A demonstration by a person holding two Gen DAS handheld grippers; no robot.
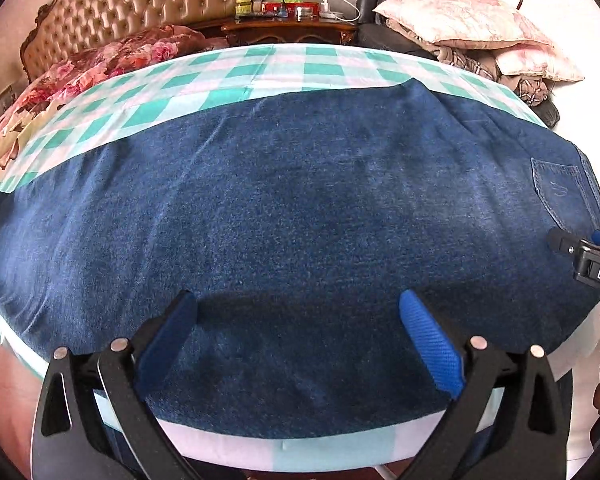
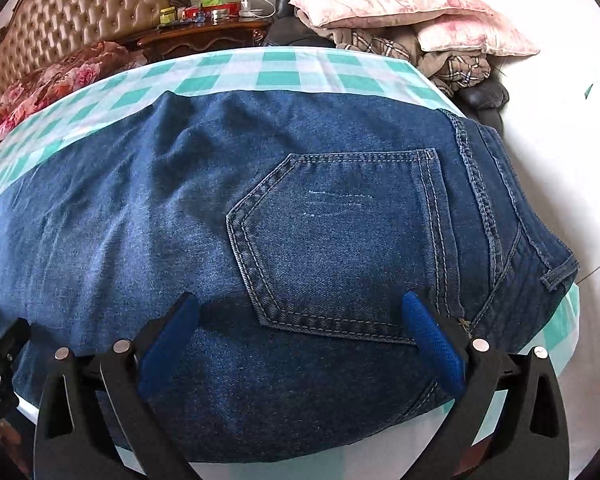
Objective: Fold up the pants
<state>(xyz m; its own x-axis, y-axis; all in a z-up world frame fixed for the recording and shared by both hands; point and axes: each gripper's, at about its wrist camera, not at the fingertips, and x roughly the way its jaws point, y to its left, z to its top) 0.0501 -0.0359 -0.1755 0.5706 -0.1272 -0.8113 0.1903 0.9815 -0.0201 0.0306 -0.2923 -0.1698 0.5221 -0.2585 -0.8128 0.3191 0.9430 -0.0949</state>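
Both jaws apart, pocket (image 2: 340, 240) clear rightward (left blurry)

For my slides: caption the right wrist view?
Open right gripper poised over jeans and their back pocket on a checkered cloth.

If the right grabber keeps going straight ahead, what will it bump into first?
Probably the jeans: the open right gripper points at their back pocket, though how far above the denim it sits is unclear.

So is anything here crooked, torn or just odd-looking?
Nothing stands out. The jeans lie flat on the checked cloth, back pocket up, with only soft wrinkles towards the leg. Both the left gripper and right gripper hover open above the denim.
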